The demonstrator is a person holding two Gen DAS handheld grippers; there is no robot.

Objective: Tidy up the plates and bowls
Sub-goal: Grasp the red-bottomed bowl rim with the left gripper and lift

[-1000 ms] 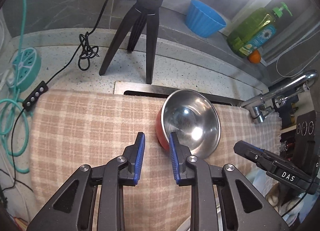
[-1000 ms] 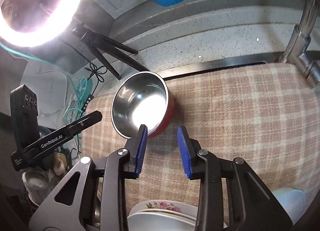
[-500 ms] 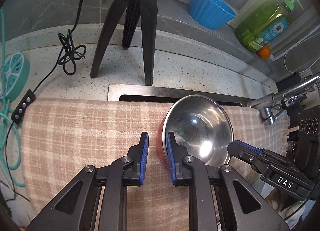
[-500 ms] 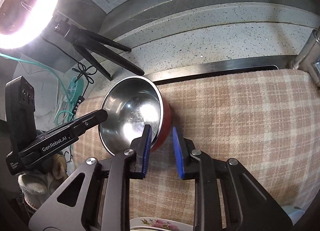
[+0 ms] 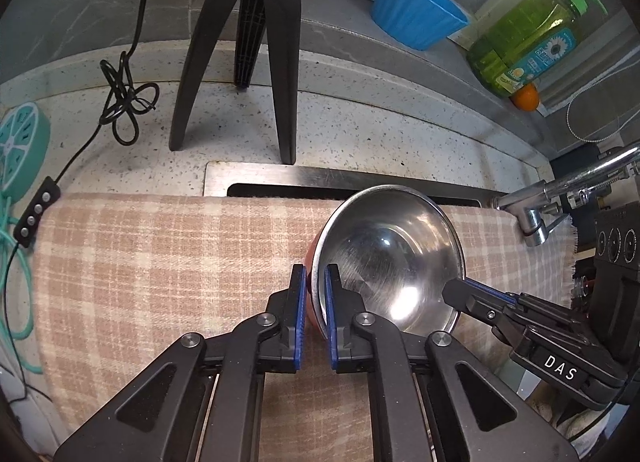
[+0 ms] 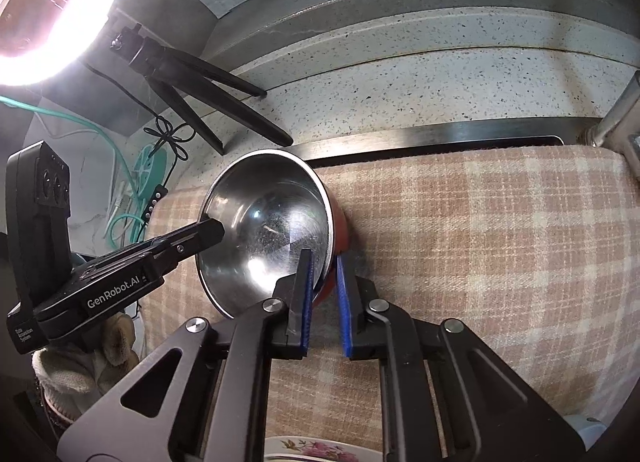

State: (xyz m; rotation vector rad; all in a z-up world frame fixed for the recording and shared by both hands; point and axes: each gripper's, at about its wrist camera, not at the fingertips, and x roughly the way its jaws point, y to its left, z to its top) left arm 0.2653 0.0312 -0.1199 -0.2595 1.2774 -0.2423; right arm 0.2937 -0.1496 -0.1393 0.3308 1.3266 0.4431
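A steel bowl (image 5: 390, 258) with a red outside sits on the checked cloth (image 5: 160, 262); it also shows in the right wrist view (image 6: 268, 230). My left gripper (image 5: 315, 274) is shut on the bowl's left rim, one blue pad inside and one outside. My right gripper (image 6: 324, 262) is shut on the opposite rim in the same way. Each gripper shows in the other's view, the right gripper (image 5: 454, 292) at the bowl's right rim and the left gripper (image 6: 212, 232) at its left rim.
A black tripod (image 5: 248, 42) stands behind the cloth on the speckled counter. A blue ribbed bowl (image 5: 416, 14), a green soap bottle (image 5: 528, 42) and an orange (image 5: 525, 98) sit on the back ledge. A tap (image 5: 560, 190) is at right. A flowered plate (image 6: 320, 450) lies below the right gripper.
Both grippers moved forward and closed onto opposite sides of the bowl's rim. One second ago both were open and short of the bowl.
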